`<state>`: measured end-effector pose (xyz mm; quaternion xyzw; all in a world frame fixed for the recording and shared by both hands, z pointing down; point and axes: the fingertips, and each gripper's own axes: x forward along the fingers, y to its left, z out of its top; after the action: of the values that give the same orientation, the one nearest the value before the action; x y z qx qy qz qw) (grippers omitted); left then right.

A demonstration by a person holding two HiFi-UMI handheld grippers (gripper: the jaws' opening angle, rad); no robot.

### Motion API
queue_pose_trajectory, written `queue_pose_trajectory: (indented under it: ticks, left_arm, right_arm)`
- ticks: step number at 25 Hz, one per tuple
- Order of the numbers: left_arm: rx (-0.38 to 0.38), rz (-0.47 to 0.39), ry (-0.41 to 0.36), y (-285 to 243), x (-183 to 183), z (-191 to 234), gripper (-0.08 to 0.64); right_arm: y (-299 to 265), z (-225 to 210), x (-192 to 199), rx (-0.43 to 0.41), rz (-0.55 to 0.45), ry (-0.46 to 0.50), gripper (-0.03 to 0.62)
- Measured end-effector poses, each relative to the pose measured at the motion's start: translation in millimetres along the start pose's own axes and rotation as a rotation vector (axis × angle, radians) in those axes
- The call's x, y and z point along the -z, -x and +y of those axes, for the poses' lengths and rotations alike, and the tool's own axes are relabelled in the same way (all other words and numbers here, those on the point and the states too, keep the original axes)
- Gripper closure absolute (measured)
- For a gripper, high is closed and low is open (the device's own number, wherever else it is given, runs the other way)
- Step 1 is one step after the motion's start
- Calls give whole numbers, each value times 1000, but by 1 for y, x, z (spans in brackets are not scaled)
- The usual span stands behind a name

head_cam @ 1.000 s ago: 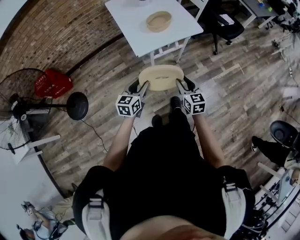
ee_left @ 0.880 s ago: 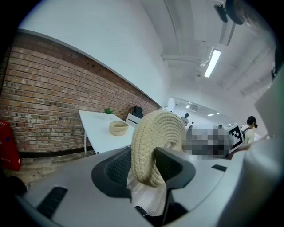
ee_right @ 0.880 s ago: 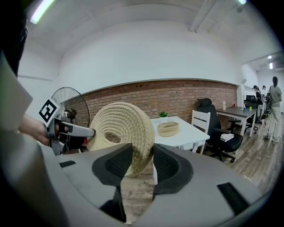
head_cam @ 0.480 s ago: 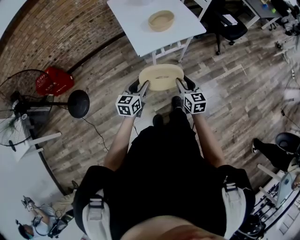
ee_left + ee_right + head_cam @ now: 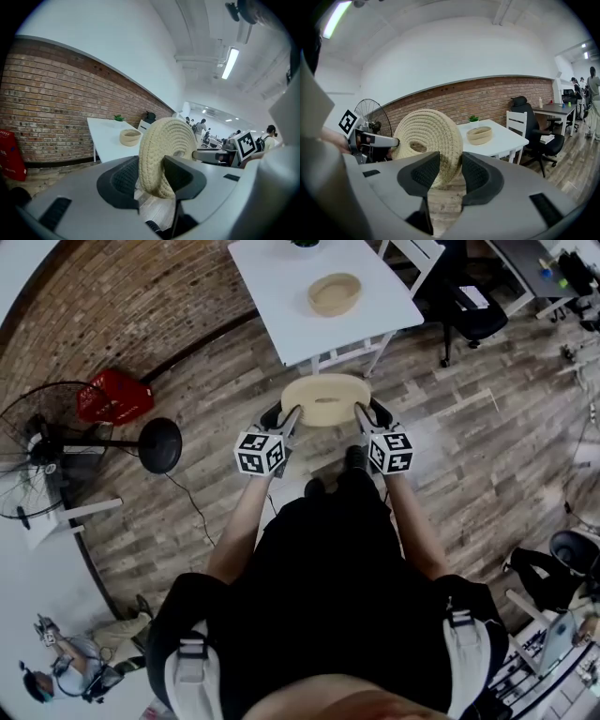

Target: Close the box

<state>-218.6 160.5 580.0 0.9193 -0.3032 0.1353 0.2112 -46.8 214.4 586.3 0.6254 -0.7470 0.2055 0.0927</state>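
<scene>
A round woven lid (image 5: 325, 398) of cream rope hangs in the air between both grippers, above the wooden floor. My left gripper (image 5: 290, 412) is shut on the lid's left rim (image 5: 154, 168), and my right gripper (image 5: 361, 412) is shut on its right rim (image 5: 446, 164). The matching open woven box (image 5: 335, 293) sits on the white table (image 5: 281, 296) ahead; it also shows as the box (image 5: 130, 137) in the left gripper view and the box (image 5: 479, 135) in the right gripper view. The lid is still well short of the table.
A floor fan (image 5: 37, 460) and a red crate (image 5: 114, 396) stand at the left by the brick wall. A black office chair (image 5: 469, 306) and a white chair (image 5: 517, 123) stand right of the table. A small plant (image 5: 473, 119) sits at the table's far edge.
The table and the box have slid lower and nearer in the head view, so I have moved forward with the lid. Both grippers keep the same hold.
</scene>
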Motion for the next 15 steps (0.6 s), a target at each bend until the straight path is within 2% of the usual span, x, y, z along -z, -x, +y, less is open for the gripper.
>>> queue_pose_trajectory:
  ticks: [7,15]
  left_arm:
    - [-46,1,18,-26,-15,11,385]
    - [-92,18,43,-64,-22,-1,385]
  right_arm:
    - [-27,-21,-16,-37,5,-1,448]
    - [-40,-64,-22,-79,33,-4,448]
